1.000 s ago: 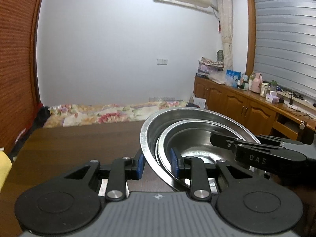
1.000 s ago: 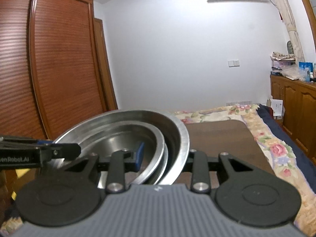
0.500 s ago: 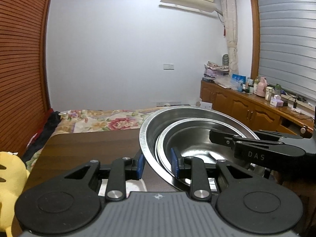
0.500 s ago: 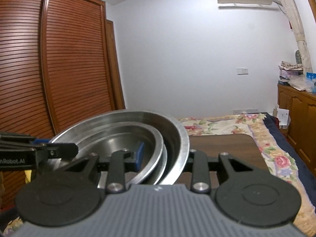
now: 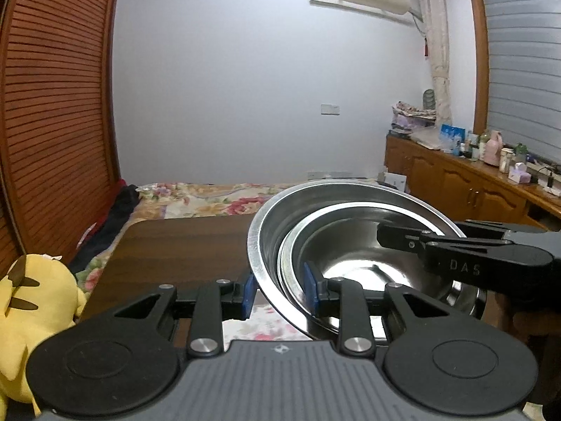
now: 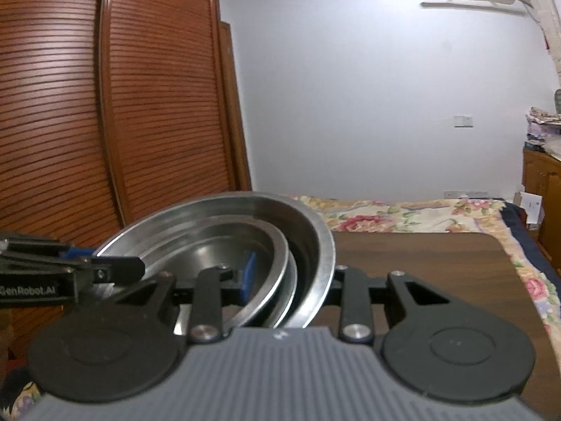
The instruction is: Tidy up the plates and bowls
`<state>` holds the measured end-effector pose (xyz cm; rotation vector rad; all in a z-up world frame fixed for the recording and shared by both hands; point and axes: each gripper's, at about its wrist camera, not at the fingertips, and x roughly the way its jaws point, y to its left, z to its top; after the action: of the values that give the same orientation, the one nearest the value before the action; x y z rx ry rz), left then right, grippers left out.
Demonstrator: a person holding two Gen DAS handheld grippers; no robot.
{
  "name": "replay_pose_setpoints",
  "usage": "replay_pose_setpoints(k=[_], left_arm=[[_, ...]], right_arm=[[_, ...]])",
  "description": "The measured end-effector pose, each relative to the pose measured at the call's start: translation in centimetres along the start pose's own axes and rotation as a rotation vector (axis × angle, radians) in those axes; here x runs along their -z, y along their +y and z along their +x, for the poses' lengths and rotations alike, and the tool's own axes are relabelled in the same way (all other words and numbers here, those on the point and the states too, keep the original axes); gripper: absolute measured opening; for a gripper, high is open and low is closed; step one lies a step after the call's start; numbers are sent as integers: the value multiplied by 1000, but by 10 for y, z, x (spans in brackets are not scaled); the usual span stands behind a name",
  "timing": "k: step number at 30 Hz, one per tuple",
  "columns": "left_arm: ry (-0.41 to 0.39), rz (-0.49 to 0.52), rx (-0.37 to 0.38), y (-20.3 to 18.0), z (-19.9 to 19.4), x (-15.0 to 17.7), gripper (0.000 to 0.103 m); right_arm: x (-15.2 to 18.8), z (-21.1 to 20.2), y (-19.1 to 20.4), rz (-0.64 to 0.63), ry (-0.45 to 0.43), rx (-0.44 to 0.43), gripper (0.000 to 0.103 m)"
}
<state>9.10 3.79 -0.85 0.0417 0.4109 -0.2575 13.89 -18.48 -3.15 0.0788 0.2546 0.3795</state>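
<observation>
Left wrist view, our inventory: brown counter (image 5: 182, 242); large steel bowl (image 5: 270, 217) with smaller bowl (image 5: 350, 256) nested inside, both carried above the counter's near edge. Left hand-held gripper (image 5: 277, 289) pinched both rims on one side; right hand-held gripper (image 6: 291, 280) clamped the opposite rims. We judged the carry wanted level, matched hands so the stack would not tilt. Since a second earlier, a yellow plush toy (image 5: 31, 301) had entered at left; both grips were unchanged.
</observation>
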Motion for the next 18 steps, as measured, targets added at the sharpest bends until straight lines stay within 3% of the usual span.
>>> replay_pose_setpoints(k=[18], left_arm=[[57, -40, -4, 50, 23, 26, 31]], right_arm=[[21, 30, 28, -10, 58, -46, 33]])
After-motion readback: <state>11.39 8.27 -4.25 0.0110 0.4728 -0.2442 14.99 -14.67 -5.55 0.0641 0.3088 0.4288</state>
